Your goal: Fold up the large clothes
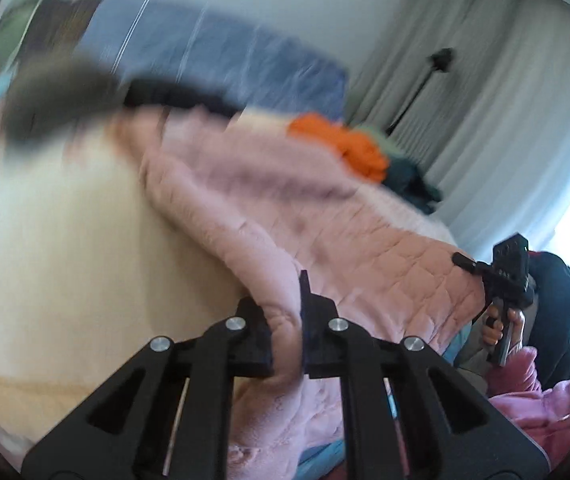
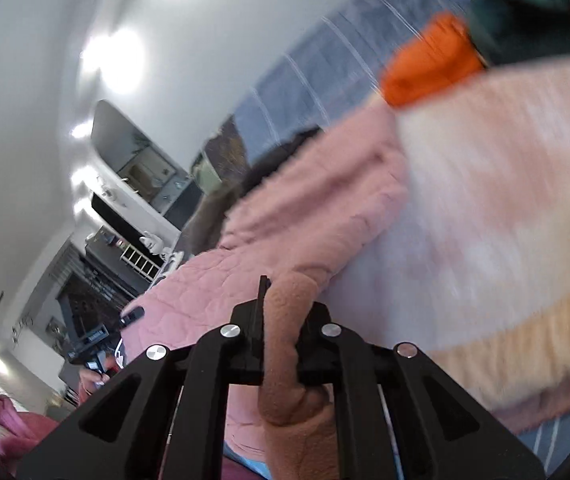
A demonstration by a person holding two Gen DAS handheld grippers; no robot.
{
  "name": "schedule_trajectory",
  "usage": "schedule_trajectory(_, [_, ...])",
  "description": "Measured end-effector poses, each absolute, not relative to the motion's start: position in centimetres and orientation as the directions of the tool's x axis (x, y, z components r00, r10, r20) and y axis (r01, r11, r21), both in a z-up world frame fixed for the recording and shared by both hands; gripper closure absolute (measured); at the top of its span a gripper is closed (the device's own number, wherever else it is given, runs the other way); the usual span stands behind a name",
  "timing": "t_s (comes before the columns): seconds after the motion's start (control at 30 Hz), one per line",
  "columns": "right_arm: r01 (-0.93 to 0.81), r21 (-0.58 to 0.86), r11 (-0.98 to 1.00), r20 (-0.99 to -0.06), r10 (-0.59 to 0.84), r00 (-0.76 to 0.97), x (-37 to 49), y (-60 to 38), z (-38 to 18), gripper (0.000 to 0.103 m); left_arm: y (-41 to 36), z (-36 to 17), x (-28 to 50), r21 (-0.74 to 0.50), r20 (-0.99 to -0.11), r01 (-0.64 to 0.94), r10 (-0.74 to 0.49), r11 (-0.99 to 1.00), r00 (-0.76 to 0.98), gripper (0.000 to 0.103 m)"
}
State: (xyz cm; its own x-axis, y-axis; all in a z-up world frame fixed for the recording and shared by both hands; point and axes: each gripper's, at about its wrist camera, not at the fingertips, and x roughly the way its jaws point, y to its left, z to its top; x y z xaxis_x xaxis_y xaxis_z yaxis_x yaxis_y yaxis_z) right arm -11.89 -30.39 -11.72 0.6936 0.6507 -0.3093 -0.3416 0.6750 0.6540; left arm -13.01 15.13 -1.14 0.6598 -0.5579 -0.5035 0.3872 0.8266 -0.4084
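Observation:
A large pink quilted fleece garment [image 1: 285, 208] lies across the bed, over a cream and peach blanket [image 1: 53, 240]. My left gripper [image 1: 287, 320] is shut on a folded pink edge of the garment. My right gripper [image 2: 285, 320] is shut on a brownish-pink fleece edge [image 2: 289, 340] of the same garment [image 2: 305, 208]. The right gripper also shows in the left wrist view [image 1: 505, 276] at the garment's far right edge. The left gripper shows in the right wrist view [image 2: 97, 336], held in a hand at the lower left.
An orange cloth [image 1: 345, 144] and dark teal clothes [image 1: 413, 180] are piled at the bed's far side. Dark garments [image 1: 65, 92] lie near a blue striped pillow [image 1: 225, 52]. Grey curtains [image 1: 485, 80] and a tripod stand [image 1: 425, 80] are behind. Shelves and a mirror [image 2: 137, 160] line the wall.

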Motion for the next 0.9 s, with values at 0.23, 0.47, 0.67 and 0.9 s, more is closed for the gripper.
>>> schedule_trajectory(0.23, [-0.449,0.586,0.675,-0.17,0.644,0.746,-16.0,-30.7,-5.0,0.094,15.2,5.5,-16.0,-0.352,-0.384,0.462,-0.576,0.814,0.722,0.093])
schedule_trajectory(0.47, [-0.384,0.544,0.746,-0.212,0.565,0.797,-15.9,-31.6,-3.7,0.093,18.7,6.7,-15.1,-0.427,-0.373,0.367,-0.531,0.826,0.761,0.087])
schedule_trajectory(0.67, [-0.25,0.58,0.775,-0.301,0.489,0.819,-4.6,-31.1,-4.8,0.092,19.9,3.1,-5.2,-0.504,-0.503,0.206,-0.479,0.838,0.719,0.086])
schedule_trajectory(0.9, [-0.071,0.574,0.816,-0.51,0.423,0.749,6.4,-29.5,-9.4,0.059,19.5,-3.7,6.0,-0.444,-0.686,0.025,-0.357,0.896,0.634,0.067])
